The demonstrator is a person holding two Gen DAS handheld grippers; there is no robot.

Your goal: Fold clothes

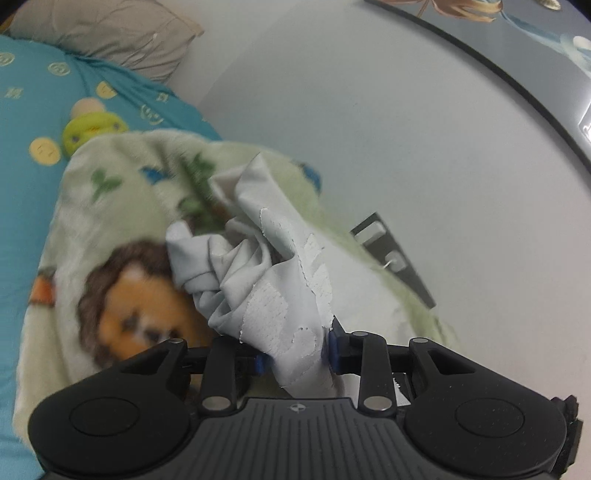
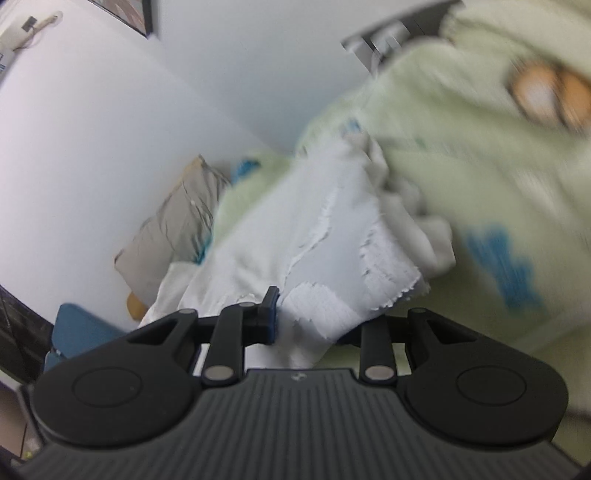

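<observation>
Two grippers share one pale grey garment [image 1: 269,280]: we hold it bunched between our left gripper [image 1: 297,356] and our right gripper [image 2: 310,321], jaws narrowly closed on cloth, which runs forward over the far green blanket [image 1: 110,206].

White wall [image 1: 369,129], bed [image 1: 22,221] (teal sheet), pillow [image 1: 122,33]

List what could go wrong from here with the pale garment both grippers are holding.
1. The garment is bunched and twisted ahead of the left gripper, so a fold made now may trap wrinkles.
2. The right gripper seems to pinch only near a frayed edge, so the cloth may slip out.
3. The fluffy green blanket underneath is rumpled and may snag or drag along.
</observation>
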